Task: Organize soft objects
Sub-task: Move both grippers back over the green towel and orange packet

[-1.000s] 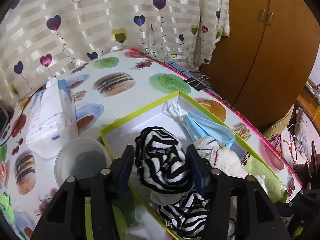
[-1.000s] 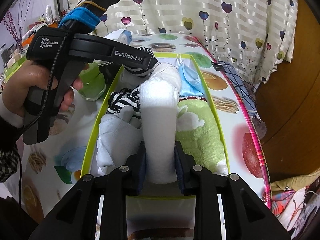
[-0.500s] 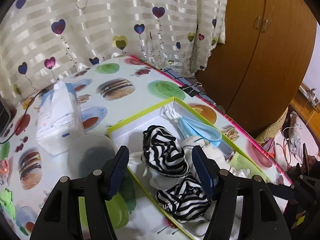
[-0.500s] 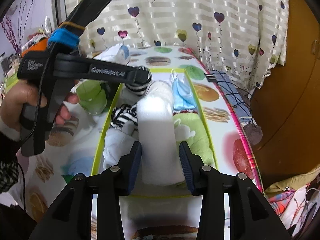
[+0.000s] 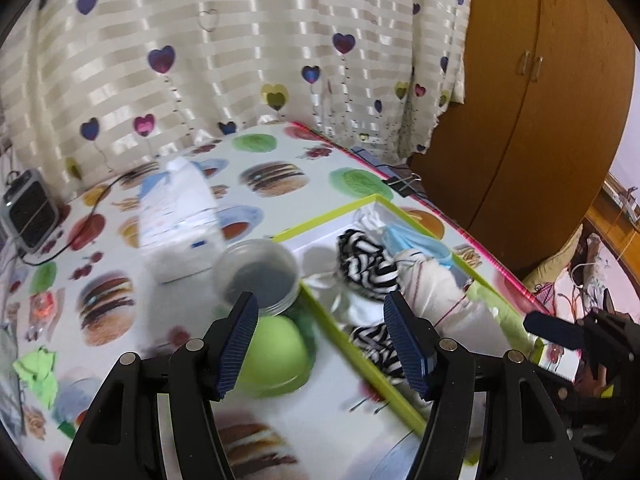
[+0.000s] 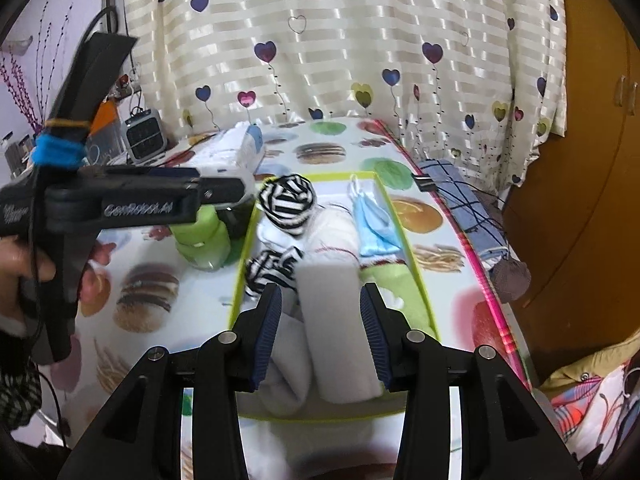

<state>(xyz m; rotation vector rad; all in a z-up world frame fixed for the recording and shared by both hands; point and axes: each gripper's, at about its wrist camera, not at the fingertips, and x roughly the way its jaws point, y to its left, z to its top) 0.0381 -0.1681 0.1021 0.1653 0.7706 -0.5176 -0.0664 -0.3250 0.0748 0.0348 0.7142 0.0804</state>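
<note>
A lime-rimmed box (image 6: 241, 264) (image 5: 320, 222) on the table holds soft items. In it lie a black-and-white striped roll (image 6: 289, 203) (image 5: 366, 258), a second striped piece (image 6: 272, 270) (image 5: 378, 346), a rolled white towel (image 6: 334, 304) (image 5: 430, 284), a blue face mask (image 6: 374, 224) (image 5: 416, 240) and a green cloth (image 6: 400, 292). My right gripper (image 6: 320, 330) is open, raised above the towel's near end. My left gripper (image 5: 320, 340) is open and empty, above the box's left rim; it also shows in the right wrist view (image 6: 216, 192).
Left of the box stand a green cup (image 5: 276, 356) (image 6: 204, 238) and a clear round jar (image 5: 260, 278). A tissue pack (image 5: 180, 220) and a small grey heater (image 5: 30, 210) lie farther left. A folded umbrella (image 6: 472, 216) lies along the table's right edge. A wardrobe (image 5: 520, 120) stands right.
My right gripper opened, let go of the white towel and pulled back. My left gripper let go of the striped roll, rose and drew back to the left of the box.
</note>
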